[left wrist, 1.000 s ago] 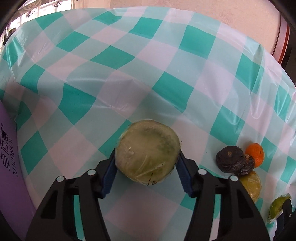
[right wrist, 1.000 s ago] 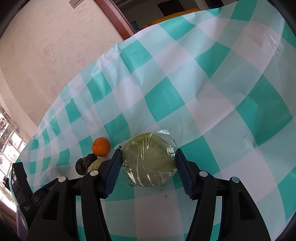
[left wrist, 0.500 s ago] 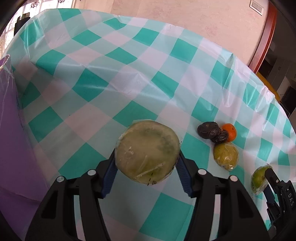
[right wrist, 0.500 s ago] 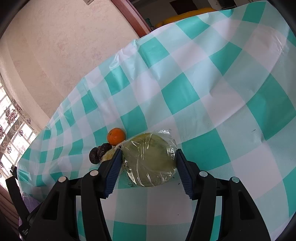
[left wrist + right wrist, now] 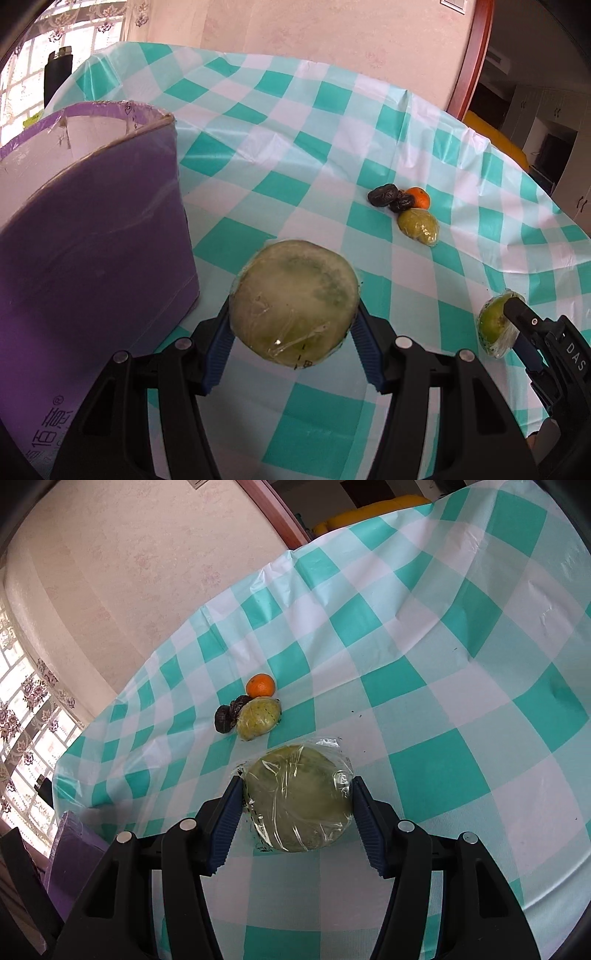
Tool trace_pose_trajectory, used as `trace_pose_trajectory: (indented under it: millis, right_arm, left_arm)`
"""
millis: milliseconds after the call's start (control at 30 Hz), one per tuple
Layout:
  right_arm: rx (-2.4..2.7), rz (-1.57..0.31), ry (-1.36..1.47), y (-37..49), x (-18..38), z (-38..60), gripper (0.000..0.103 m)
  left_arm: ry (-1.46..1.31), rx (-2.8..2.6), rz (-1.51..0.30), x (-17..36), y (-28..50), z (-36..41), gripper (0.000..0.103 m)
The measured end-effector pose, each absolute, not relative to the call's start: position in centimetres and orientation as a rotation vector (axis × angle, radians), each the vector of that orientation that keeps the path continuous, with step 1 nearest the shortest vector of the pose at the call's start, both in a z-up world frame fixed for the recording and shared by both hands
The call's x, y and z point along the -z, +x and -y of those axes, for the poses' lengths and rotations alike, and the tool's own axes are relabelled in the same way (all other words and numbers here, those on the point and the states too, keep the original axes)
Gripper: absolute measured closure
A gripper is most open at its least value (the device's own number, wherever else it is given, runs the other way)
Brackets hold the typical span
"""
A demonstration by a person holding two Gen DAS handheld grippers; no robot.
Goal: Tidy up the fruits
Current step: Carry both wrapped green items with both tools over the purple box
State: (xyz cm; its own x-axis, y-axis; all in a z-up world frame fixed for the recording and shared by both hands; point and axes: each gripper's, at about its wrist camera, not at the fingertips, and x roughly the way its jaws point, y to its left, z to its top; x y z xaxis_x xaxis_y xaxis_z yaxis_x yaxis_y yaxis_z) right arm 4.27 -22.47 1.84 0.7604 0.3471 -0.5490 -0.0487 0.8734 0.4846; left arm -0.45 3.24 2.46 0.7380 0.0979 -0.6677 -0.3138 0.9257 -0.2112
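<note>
- Left tongs (image 5: 293,341) are spread wide around a wrapped green melon half (image 5: 294,301); both blue pads (image 5: 219,345) press its sides, cut face toward the camera.
- Right tongs (image 5: 297,810) are just as wide, clamped on a second wrapped melon piece (image 5: 299,799), rind showing under crinkled film.
- From the left view, the right tongs (image 5: 517,325) and their fruit (image 5: 493,326) sit at 3 o'clock.
- Purple box (image 5: 92,229) stands at 9 o'clock of the left melon, close beside it, top open.
- On the checked cloth (image 5: 332,155), at 1 o'clock, lies a cluster: two dark fruits (image 5: 384,195), an orange (image 5: 419,197) and a wrapped green fruit (image 5: 419,226), all touching.
- Right view shows that same cluster at 11 o'clock: orange (image 5: 260,685), green fruit (image 5: 258,718), dark fruits (image 5: 226,718).
</note>
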Motion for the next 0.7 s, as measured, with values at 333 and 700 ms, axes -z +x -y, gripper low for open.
trace_pose_trajectory:
  millis: [333,700]
  right_arm:
    - [-0.247,-0.688,0.404,-0.2,-1.8,20.5,0.045]
    - [-0.31,-0.571,0.386,-3.6,-3.3,18.5,0.045]
  left_arm:
    - [-0.333,-0.183,-0.694,-2.3,-5.1,-4.6,0.044]
    - [-0.138,-0.099,-0.423,-7.2,-11.4,-1.7,0.044]
